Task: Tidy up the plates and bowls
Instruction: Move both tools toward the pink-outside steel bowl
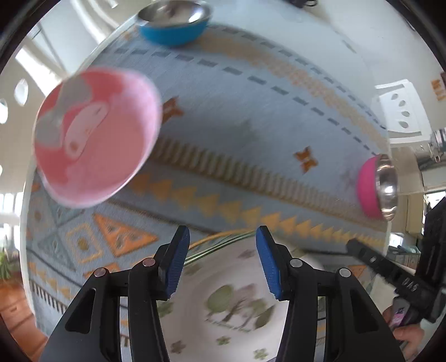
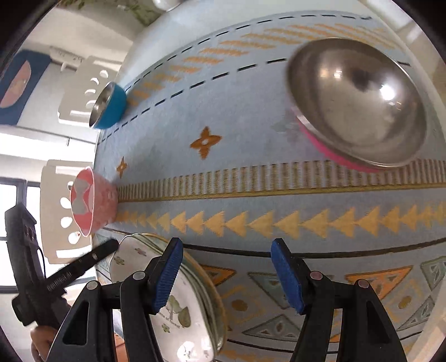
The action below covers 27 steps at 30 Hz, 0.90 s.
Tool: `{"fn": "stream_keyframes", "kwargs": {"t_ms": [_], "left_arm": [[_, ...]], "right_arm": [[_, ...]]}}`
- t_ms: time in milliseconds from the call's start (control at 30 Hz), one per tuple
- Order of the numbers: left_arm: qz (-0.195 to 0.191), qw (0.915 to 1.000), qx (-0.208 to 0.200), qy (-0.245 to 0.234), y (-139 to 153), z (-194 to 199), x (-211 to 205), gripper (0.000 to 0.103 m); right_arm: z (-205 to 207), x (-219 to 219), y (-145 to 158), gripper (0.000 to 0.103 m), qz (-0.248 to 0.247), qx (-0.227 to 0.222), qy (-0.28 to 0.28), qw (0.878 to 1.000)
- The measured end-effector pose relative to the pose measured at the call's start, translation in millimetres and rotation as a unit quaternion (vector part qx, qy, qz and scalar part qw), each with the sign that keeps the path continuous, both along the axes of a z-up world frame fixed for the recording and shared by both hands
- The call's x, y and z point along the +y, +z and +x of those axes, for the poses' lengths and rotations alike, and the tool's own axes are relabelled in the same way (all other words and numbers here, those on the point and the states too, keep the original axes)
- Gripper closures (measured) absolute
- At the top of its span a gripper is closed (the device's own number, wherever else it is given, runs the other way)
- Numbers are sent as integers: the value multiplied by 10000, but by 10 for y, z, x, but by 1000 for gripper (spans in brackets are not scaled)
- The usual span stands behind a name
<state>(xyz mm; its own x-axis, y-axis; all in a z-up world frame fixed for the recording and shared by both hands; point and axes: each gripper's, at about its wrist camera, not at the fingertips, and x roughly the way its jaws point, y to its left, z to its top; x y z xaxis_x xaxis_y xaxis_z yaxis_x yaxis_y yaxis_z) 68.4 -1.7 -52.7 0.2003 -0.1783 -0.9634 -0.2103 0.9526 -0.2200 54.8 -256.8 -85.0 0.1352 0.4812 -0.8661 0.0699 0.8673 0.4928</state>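
Both grippers empty, jaws apart: left gripper (image 1: 223,261) hovers over the plate (image 1: 237,306), right gripper (image 2: 225,274) hangs just right of it, over bare tablecloth (image 2: 237,156). Plate sits at the near edge, white with a tree print; looks ceramic, so likely stiff, fairly heavy, chip-prone, glaze slippery. Looks like a stack of plates rather than one, going by the layered rims in the right view, but can't confirm. Best grip: pinch the rim, pads across the lip. Pink bowl (image 1: 94,136) far left, patterned inside, probably melamine or ceramic; rim pinch works. Blue bowl (image 1: 174,23) far back and magenta bowl (image 2: 359,103) on the right both have steel liners: likely light, stiff, won't break, but polished steel is slick, so grip wall at the rim, one pad in, one out. All bowls look empty, upright, well apart.
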Motion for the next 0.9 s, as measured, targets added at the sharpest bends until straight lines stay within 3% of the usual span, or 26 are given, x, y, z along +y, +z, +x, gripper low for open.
{"fn": "stream_keyframes", "kwargs": {"t_ms": [500,900], "left_arm": [[-245,9952,-392,-857,236,645,-1172,56],[-641,9918,-263,-1072,84,890,-1829,56]], "right_arm": [[90,-886,-40,38,-49,75,-470,9989],[264,-1417,23,38,167,-152,-611,9979]]}}
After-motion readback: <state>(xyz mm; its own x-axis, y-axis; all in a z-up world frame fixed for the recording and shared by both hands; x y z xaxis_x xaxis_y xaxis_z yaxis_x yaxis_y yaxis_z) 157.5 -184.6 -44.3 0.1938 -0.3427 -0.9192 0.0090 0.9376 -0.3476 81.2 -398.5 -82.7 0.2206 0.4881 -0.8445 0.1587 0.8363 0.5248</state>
